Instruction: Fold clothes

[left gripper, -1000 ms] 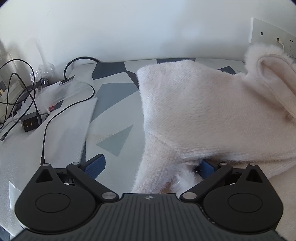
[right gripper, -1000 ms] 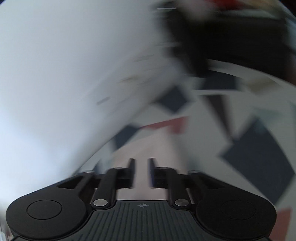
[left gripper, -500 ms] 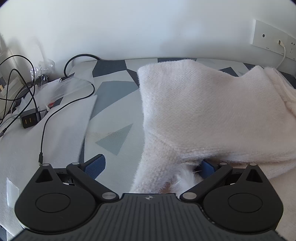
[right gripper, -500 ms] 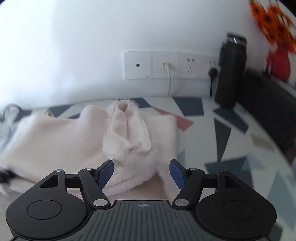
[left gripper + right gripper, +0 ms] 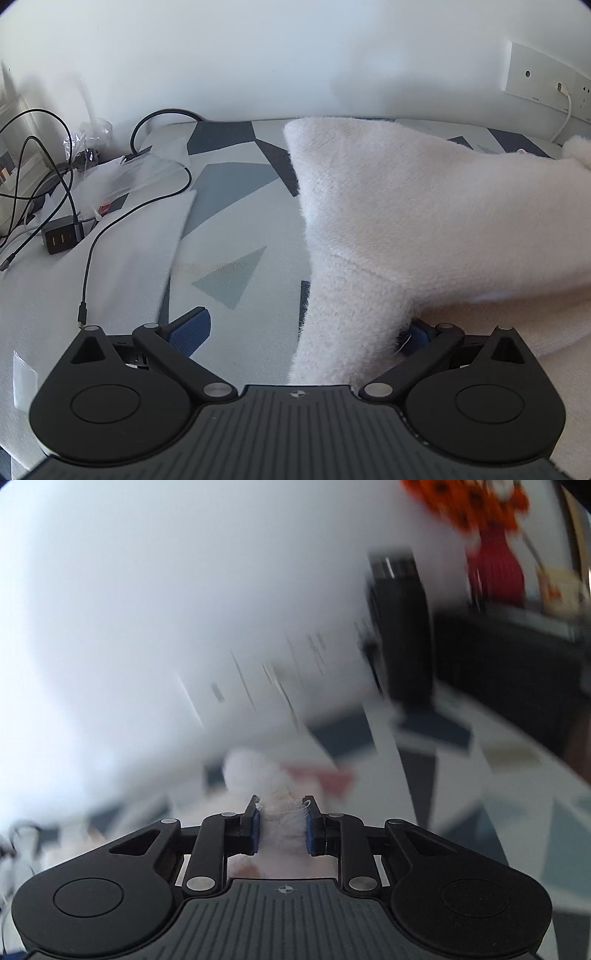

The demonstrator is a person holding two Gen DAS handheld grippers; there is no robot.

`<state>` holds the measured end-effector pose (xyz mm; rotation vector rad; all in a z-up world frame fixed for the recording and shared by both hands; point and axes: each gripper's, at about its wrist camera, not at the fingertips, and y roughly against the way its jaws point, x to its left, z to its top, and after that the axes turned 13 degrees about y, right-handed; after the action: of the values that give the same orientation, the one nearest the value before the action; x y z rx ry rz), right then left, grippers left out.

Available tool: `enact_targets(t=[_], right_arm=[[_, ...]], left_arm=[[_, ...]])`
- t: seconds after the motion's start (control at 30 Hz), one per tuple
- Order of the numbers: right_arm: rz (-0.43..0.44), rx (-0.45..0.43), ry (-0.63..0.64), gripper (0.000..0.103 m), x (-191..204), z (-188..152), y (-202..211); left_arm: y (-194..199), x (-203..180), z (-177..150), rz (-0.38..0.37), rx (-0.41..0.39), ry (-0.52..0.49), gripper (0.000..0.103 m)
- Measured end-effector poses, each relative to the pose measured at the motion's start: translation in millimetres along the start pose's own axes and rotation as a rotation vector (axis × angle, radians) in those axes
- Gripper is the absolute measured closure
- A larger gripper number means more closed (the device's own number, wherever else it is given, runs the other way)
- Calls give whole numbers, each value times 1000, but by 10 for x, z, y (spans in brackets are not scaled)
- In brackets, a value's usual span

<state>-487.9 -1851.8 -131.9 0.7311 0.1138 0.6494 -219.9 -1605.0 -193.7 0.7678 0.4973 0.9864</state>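
Observation:
A fluffy cream-white garment [image 5: 424,221] lies spread on the patterned table, filling the right half of the left wrist view. My left gripper [image 5: 303,336] is open, with a hanging fold of the garment between its blue pads; the right pad is partly hidden by fleece. In the blurred right wrist view, my right gripper [image 5: 282,825] is shut on a furry part of the garment [image 5: 282,812], held between the blue pads [image 5: 255,827].
Black cables [image 5: 88,258], a charger block [image 5: 61,238] and plastic bags [image 5: 122,177] lie at the left. A wall socket strip [image 5: 546,88] is at the right. A black bottle [image 5: 402,627], a red vase with orange flowers [image 5: 495,568] and a dark box stand at the far right.
My right gripper has shut on the furry part of the garment and is moving fast, blurring its view. The garment's right side has shifted and flattened in the left wrist view. The left gripper stays open.

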Motion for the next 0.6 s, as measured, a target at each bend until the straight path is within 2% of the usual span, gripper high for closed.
enact_targets(t=[0.07, 0.1, 0.17, 0.2, 0.27, 0.33, 0.4, 0.43, 0.47, 0.5, 0.53, 0.57, 0.6], right_arm=[[-26, 126, 18, 79, -54, -139, -148], [-40, 175, 27, 68, -74, -199, -202], [-83, 148, 54, 49, -49, -236, -129], [-88, 128, 59, 45, -32, -224, -89], [-76, 105, 67, 45, 10, -191, -52], [-52, 93, 75, 43, 58, -151, -49], [-41, 99, 110, 43, 101, -147, -98], [-38, 103, 128, 43, 122, -155, -126], [-35, 109, 139, 46, 144, -160, -161], [-26, 120, 145, 62, 160, -164, -191], [-20, 130, 141, 77, 176, -169, -211], [-26, 127, 125, 82, 179, -172, -198], [-31, 105, 97, 82, 168, -176, -152]], left_arm=[[2, 12, 3, -4, 2, 2, 0], [4, 17, 6, -4, 3, 3, 0], [16, 26, 20, -2, 5, 7, 0], [30, 33, 25, -2, 5, 12, 0], [88, 30, 13, -10, -12, -1, 4], [153, -13, -33, -18, -48, -62, 8], [205, -68, -78, -51, -77, -138, 30], [225, -94, -96, -71, -86, -170, 37], [239, -108, -105, -88, -87, -183, 50], [253, -109, -106, -103, -84, -182, 63], [266, -110, -107, -117, -81, -181, 67], [271, -99, -107, -125, -77, -171, 69], [264, -72, -105, -122, -69, -149, 69]])
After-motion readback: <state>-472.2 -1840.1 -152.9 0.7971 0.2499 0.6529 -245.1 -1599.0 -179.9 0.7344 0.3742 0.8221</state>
